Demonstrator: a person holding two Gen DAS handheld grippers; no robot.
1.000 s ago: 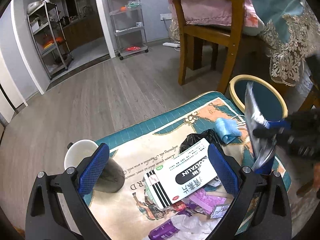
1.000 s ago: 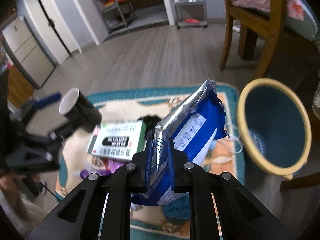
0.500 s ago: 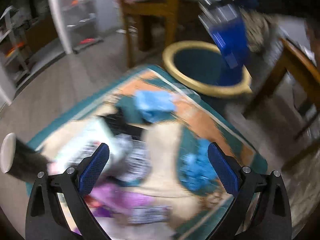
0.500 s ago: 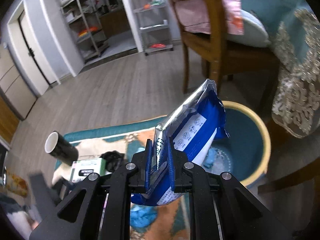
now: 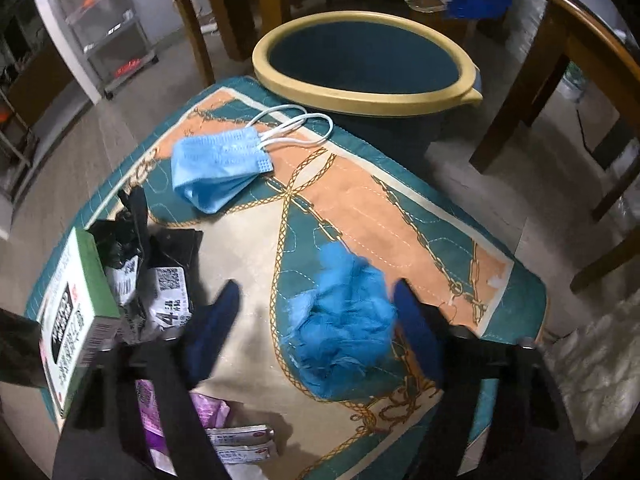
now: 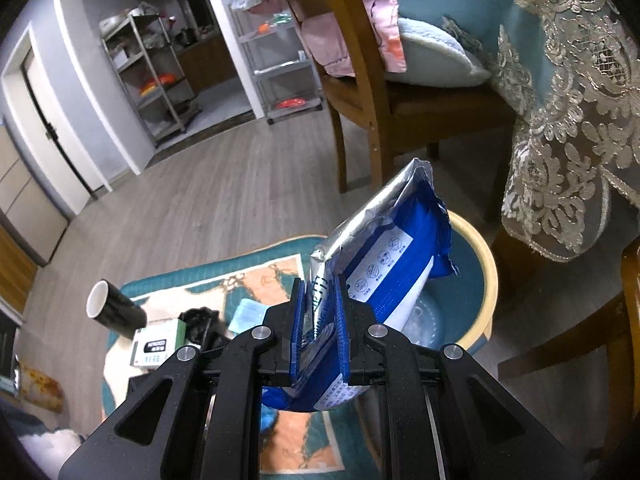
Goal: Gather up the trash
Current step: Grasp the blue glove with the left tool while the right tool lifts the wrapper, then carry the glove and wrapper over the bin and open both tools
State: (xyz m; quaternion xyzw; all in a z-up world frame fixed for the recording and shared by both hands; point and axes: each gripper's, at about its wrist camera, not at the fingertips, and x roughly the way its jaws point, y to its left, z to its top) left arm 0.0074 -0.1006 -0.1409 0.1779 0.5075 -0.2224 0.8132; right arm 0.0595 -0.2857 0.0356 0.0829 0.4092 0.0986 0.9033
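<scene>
My right gripper [image 6: 320,312] is shut on a blue and silver foil wrapper [image 6: 384,256] and holds it above the teal bin with a yellow rim [image 6: 472,292]. My left gripper [image 5: 316,312] is open, low over the patterned mat [image 5: 360,200], its fingers on either side of a crumpled blue wad [image 5: 344,324]. A blue face mask [image 5: 220,168] lies near the bin [image 5: 360,96]. A green and white box [image 5: 76,316], black wrappers [image 5: 160,264] and purple packets [image 5: 208,412] lie at the left.
Wooden chairs [image 5: 580,80] stand around the bin, one with a cushion [image 6: 432,56]. A lace tablecloth [image 6: 560,100] hangs at the right. A black cup [image 6: 116,312] lies on the mat's far edge. Metal shelves [image 6: 152,76] stand by the doorway.
My left gripper has swung right and down from the box to straddle the blue wad. My right gripper has carried the wrapper from over the mat to above the bin.
</scene>
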